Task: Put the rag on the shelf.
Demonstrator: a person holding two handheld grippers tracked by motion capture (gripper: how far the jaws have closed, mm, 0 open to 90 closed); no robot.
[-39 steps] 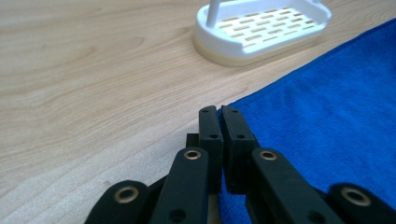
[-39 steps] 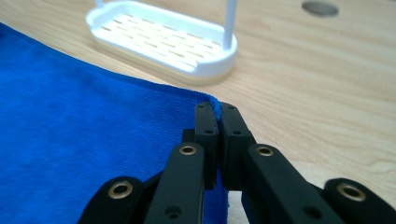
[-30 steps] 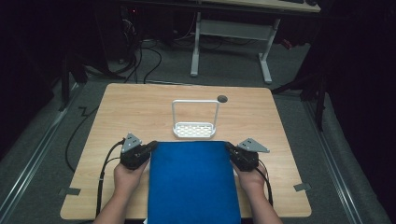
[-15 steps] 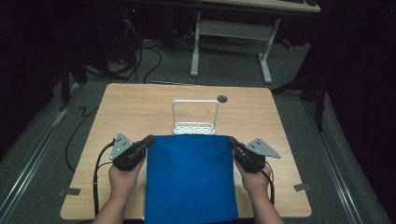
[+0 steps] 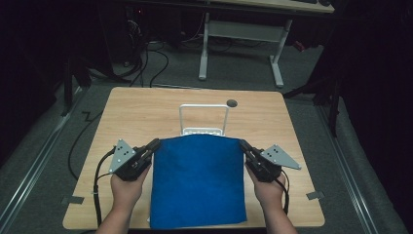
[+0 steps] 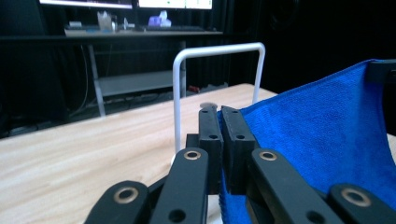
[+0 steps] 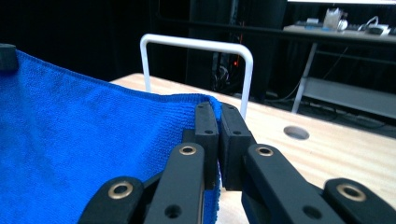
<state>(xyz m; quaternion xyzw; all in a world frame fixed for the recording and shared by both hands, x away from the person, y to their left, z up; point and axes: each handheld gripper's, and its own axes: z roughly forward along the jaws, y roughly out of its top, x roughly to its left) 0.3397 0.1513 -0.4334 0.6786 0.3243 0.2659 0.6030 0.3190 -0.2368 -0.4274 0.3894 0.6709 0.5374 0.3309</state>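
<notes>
A: How many cloths do you count?

B: One blue cloth (image 5: 197, 180), stretched between the two grippers above the near half of the table (image 5: 146, 112), its lower edge hanging toward the person's side.

A: And the grippers?

B: Two. The left gripper (image 5: 155, 145) has its jaws clenched on the cloth's far left corner; in the left gripper view (image 6: 219, 114) the blue fabric (image 6: 327, 135) is pinched between the two black jaws. The right gripper (image 5: 241, 145) grasps the far right corner the same way, with the hem caught between its jaws in the right gripper view (image 7: 217, 109).

A: Anything else on the table?

B: One white wire rack (image 5: 203, 119), upright just beyond the cloth's top edge, and one round hole (image 5: 232, 103) in the tabletop near the rack's right post.

A: Hands?

B: Two, a left hand (image 5: 125, 187) and a right hand (image 5: 269, 187), one on each gripper.
</notes>
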